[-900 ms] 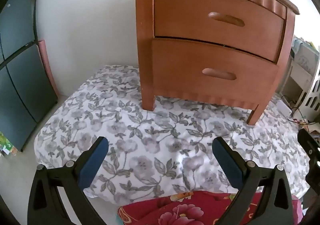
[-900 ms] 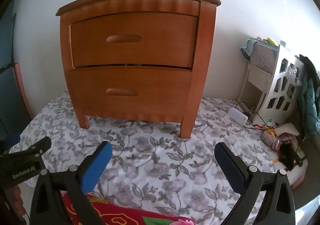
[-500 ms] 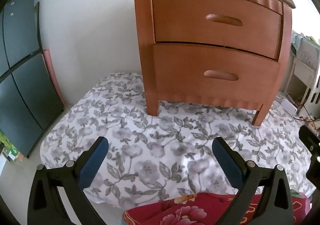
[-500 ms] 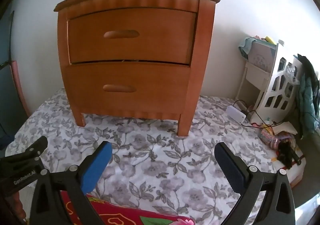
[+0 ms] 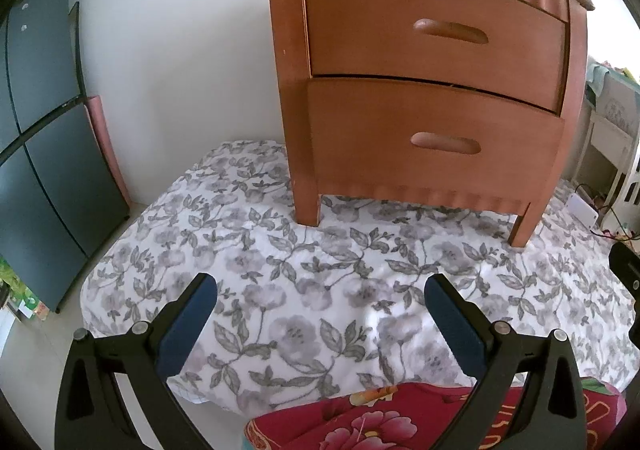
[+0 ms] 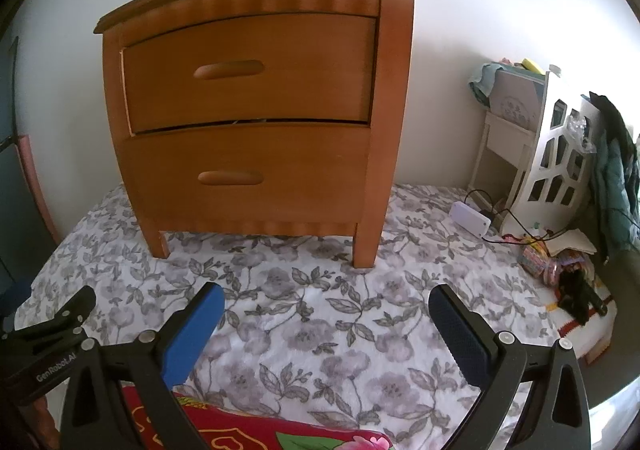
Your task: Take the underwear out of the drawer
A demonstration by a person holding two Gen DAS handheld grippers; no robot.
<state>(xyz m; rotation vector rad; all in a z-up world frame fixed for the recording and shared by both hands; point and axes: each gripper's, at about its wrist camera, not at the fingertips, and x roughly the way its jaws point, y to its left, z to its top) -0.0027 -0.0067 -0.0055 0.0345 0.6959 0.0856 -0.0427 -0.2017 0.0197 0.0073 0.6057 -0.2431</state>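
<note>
The left gripper [image 5: 320,294] is tilted downward over the near edge of the bed, its jaws spread as wide as they go and nothing between them. Its two blue pads [image 5: 186,324] face each other across the gap, carried on black finger frames. The right gripper [image 6: 326,304] is tilted downward over the same near edge, jaws likewise fully apart and empty, with blue pads [image 6: 192,334] on black frames. The two grippers are side by side: part of the left one's black body shows at the lower left of the right wrist view.
</note>
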